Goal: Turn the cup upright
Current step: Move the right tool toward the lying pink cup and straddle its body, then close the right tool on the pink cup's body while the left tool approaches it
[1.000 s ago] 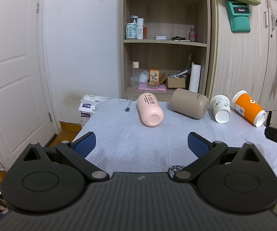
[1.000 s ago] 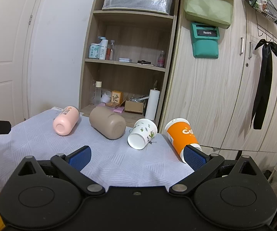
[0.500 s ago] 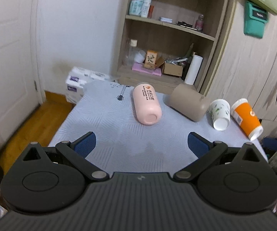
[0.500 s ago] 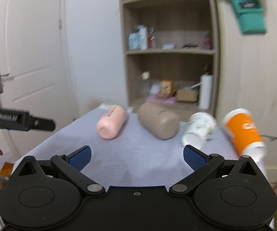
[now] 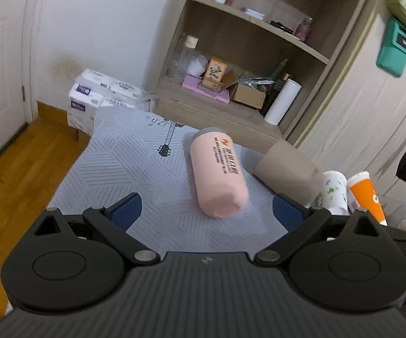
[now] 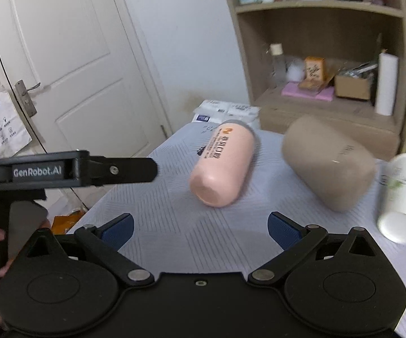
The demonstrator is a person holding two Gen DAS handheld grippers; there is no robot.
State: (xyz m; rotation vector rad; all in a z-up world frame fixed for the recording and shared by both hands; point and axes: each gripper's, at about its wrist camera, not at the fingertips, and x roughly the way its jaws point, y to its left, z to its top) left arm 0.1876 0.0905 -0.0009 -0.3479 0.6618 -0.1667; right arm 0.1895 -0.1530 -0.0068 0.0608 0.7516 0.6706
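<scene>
A pink cup [image 5: 218, 176] lies on its side on the pale patterned tablecloth [image 5: 135, 163], its base toward me. My left gripper [image 5: 207, 211] is open and empty, just short of the pink cup's base. My right gripper [image 6: 200, 228] is open and empty, also a little short of the pink cup [image 6: 222, 166]. A beige cup [image 5: 287, 173] lies on its side to the right of the pink one; it also shows in the right wrist view [image 6: 328, 166]. The left gripper's body [image 6: 70, 170] shows at the left of the right wrist view.
A white leaf-print paper cup [image 5: 334, 191] and an orange paper cup [image 5: 365, 194] lie on their sides at the table's right end. The white cup [image 6: 403, 197] is right of my right gripper. A wooden shelf unit [image 5: 248, 64] stands behind the table, tissue packs [image 5: 101, 95] at its far left corner.
Both grippers have moved forward toward the pink cup, which now looks larger. The right gripper has swung left, so the orange cup has left its view. Both stay open.
</scene>
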